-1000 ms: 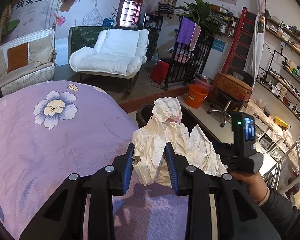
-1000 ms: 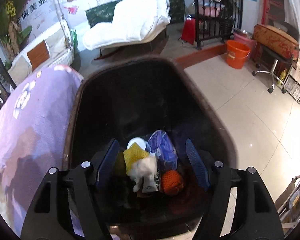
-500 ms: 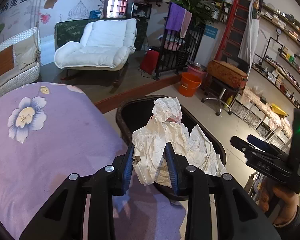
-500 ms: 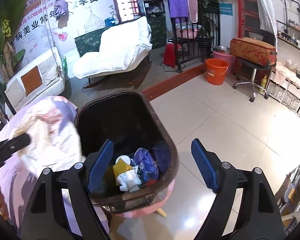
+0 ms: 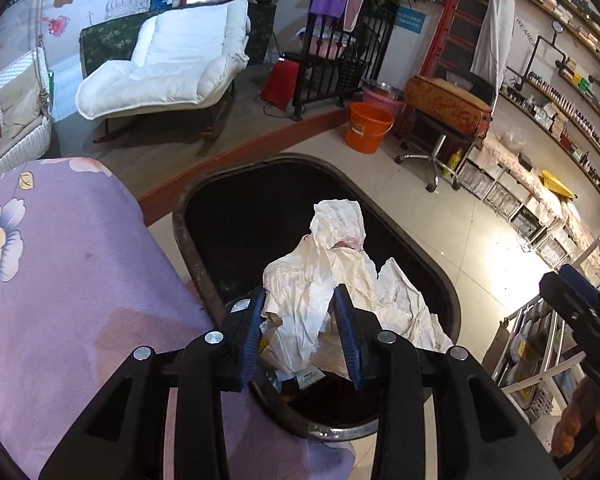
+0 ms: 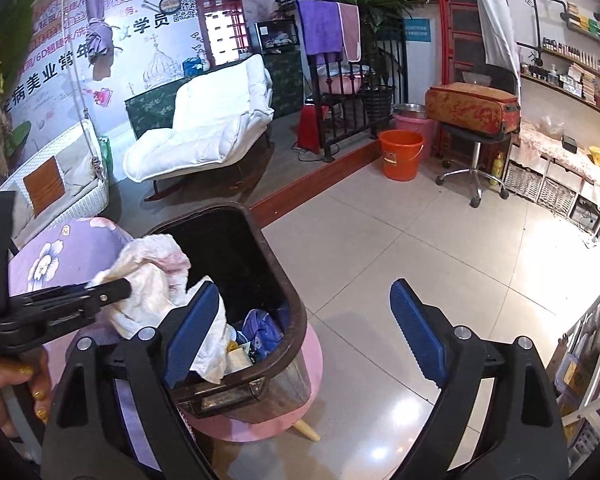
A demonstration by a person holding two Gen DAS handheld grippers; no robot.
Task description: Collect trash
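Observation:
My left gripper (image 5: 300,332) is shut on a big wad of crumpled white paper (image 5: 324,280) with a pink stain, held over the open mouth of a dark brown trash bin (image 5: 440,280). In the right wrist view the same paper (image 6: 148,280) hangs over the bin (image 6: 288,304), which holds several bits of trash, among them a purple wrapper (image 6: 264,330). My right gripper (image 6: 304,332) is open and empty, to the right of the bin above the floor.
The bin stands on a pink stool (image 6: 312,364) beside a purple flowered bed cover (image 5: 60,280). Tiled floor (image 6: 420,248) lies to the right. An orange bucket (image 5: 366,126), a white rocking chair (image 5: 168,64), a swivel stool (image 6: 474,152) and wall shelves stand farther off.
My left gripper carried the paper rightward from over the bed cover to above the bin mouth. My right gripper pulled back up out of the bin and to the right.

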